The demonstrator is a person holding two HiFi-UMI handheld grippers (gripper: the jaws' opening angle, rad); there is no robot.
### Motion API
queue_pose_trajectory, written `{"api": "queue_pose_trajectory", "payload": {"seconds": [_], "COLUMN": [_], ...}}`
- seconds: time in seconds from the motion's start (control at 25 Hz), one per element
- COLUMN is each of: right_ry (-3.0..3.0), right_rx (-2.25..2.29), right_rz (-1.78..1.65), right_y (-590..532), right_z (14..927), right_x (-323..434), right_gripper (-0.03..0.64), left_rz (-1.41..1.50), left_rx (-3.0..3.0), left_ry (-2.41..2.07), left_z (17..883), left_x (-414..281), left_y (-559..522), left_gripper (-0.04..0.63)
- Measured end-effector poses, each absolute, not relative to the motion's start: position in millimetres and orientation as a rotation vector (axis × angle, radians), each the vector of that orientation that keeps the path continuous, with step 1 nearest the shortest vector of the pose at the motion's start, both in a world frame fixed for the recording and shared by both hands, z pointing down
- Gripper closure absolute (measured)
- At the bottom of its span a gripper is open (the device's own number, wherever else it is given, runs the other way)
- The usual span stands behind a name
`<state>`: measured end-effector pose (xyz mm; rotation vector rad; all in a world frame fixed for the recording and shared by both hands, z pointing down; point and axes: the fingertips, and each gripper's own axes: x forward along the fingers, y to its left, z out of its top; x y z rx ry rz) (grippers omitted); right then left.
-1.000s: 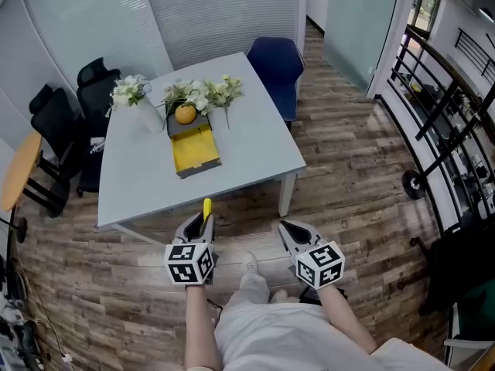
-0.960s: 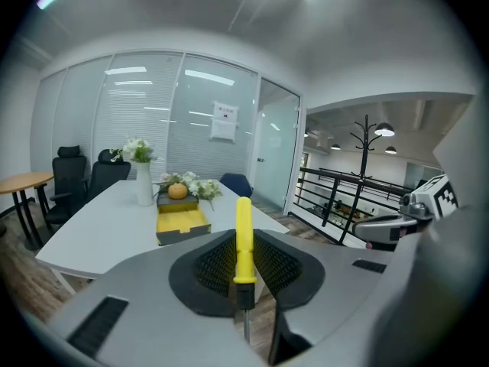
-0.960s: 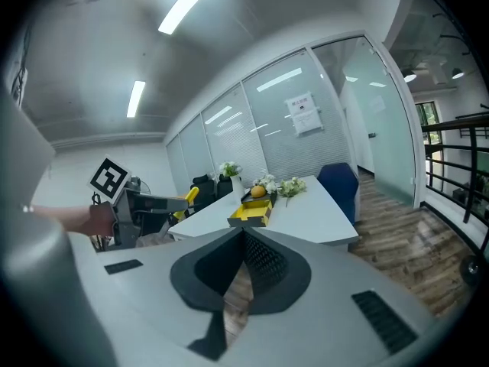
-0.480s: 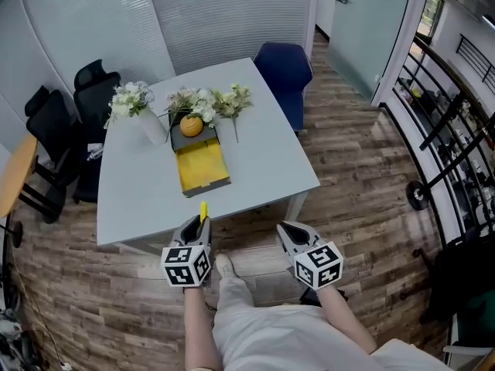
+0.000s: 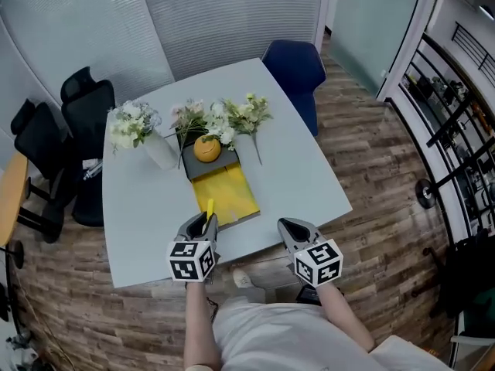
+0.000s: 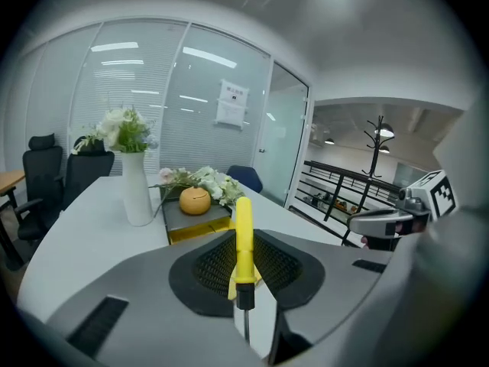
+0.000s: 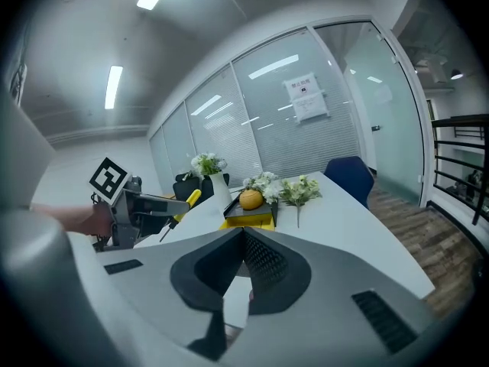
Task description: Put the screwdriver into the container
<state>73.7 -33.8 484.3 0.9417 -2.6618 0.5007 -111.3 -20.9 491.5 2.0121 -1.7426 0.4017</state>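
My left gripper [image 5: 205, 222] is shut on a screwdriver [image 5: 208, 208] with a yellow handle. In the left gripper view the screwdriver [image 6: 243, 243] stands upright between the jaws, its dark shaft pointing down. The gripper hovers over the near edge of the grey table [image 5: 147, 222], just short of the open yellow container [image 5: 228, 195]. The container [image 6: 195, 232] lies ahead, low on the table. My right gripper [image 5: 294, 230] hangs beside the left at the table's edge. Its jaws [image 7: 243, 239] meet at the tips with nothing between them.
A dark grey box with an orange round object [image 5: 206, 148] adjoins the container's far end, among loose flowers [image 5: 247, 114]. A white vase [image 5: 158, 151] with flowers stands to the left. A blue chair [image 5: 298, 68] is behind the table, black office chairs [image 5: 54, 145] at its left, a railing [image 5: 456, 122] at right.
The person has walked up to the table. Both grippers, earlier over the floor short of it, now hang over its near edge. The screwdriver stays in the left gripper.
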Motion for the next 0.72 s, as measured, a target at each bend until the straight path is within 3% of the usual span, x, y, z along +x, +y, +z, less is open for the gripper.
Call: {"api": "queue_pose_trajectory", "payload": {"seconds": [0.4,0.72], "right_ry": [-2.589,-2.545], "right_rx": [1.029,1.108], "right_rz": [0.571,0.566], "right_y": [-101,-129], "right_z": [505,514], "right_x": [-7,-32], "right_gripper": [0.601,0.601], "left_rz": [0.463,0.486], "left_rx": [2.068,2.124], "left_ry": [-1.584,-1.454], "left_z": [516,536], "left_x": [-181,-192], "left_y": [-102,-130], "left_gripper": [0.526,0.526]}}
